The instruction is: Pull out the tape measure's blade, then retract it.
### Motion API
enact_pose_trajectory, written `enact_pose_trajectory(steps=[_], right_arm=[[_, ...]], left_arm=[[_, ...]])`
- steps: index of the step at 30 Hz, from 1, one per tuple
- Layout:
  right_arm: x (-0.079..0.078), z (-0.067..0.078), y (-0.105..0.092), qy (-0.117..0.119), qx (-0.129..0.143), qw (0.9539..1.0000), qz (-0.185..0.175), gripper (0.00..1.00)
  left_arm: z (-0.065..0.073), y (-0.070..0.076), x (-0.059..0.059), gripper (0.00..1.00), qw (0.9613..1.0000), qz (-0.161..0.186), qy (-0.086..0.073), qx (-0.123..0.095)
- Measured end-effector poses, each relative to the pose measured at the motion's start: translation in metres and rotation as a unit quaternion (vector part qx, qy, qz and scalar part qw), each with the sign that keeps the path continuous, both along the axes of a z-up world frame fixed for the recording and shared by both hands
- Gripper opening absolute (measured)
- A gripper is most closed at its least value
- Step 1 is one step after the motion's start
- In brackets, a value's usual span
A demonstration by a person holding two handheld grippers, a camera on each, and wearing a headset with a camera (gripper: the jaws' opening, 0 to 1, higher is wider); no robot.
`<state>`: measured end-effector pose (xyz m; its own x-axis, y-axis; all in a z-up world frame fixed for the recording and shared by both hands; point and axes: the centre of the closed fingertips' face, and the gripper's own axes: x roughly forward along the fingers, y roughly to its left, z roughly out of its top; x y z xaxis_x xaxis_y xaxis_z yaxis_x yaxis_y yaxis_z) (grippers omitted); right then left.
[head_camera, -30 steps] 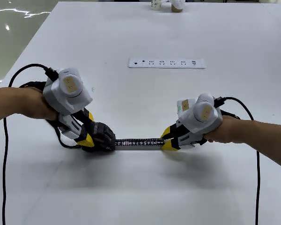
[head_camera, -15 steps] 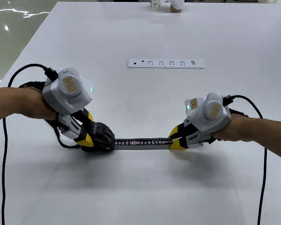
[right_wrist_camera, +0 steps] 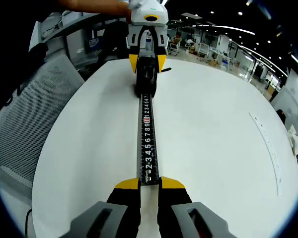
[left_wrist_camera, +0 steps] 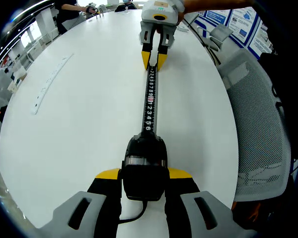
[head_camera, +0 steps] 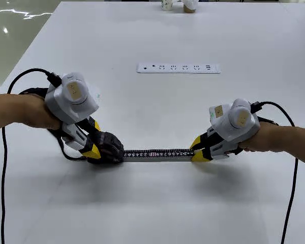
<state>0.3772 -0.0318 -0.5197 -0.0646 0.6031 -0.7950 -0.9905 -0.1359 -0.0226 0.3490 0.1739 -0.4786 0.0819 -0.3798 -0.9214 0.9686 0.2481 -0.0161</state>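
Observation:
A black tape measure case [head_camera: 108, 148] rests on the white table [head_camera: 157, 40], with my left gripper [head_camera: 93, 150] shut on it; its yellow-tipped jaws pinch the case's [left_wrist_camera: 145, 166] sides. The dark blade [head_camera: 157, 152] with white numbers runs flat to the right along the table. My right gripper [head_camera: 199, 152] is shut on the blade's end. In the left gripper view the blade [left_wrist_camera: 150, 101] stretches away to the right gripper [left_wrist_camera: 154, 60]. In the right gripper view the blade [right_wrist_camera: 147, 136] leads to the case [right_wrist_camera: 146, 72], with my right gripper [right_wrist_camera: 149, 184] shut on its near end.
A white power strip [head_camera: 178, 68] lies at mid-table beyond the grippers. Small cups [head_camera: 179, 5] stand at the far edge. Black cables [head_camera: 20, 86] trail from both grippers. Grey mesh chairs [left_wrist_camera: 260, 134] stand beside the table.
My right gripper has moved to the right with the blade's end, drawing more blade out of the case. The left gripper and the case have stayed put.

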Motion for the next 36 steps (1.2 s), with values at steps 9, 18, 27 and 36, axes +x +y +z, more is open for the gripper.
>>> enact_pose_trajectory(steps=[9, 18, 27, 36], right_arm=[[0.002, 0.0, -0.013, 0.0, -0.007, 1.0, -0.002, 0.08], [0.002, 0.001, -0.029, -0.001, -0.018, 0.9998, -0.006, 0.08], [0.005, 0.001, -0.043, -0.002, -0.025, 0.9996, -0.013, 0.08], [0.006, 0.002, -0.056, -0.002, -0.031, 0.9993, -0.019, 0.08]], left_arm=[[0.0, 0.0, 0.0, 0.27, 1.0, 0.0, 0.001, 0.0], [0.0, -0.001, 0.0, 0.27, 1.0, 0.001, 0.002, 0.0], [-0.001, -0.001, 0.0, 0.27, 1.0, 0.0, 0.003, -0.001], [-0.001, -0.001, 0.0, 0.27, 1.0, 0.001, 0.003, -0.001]])
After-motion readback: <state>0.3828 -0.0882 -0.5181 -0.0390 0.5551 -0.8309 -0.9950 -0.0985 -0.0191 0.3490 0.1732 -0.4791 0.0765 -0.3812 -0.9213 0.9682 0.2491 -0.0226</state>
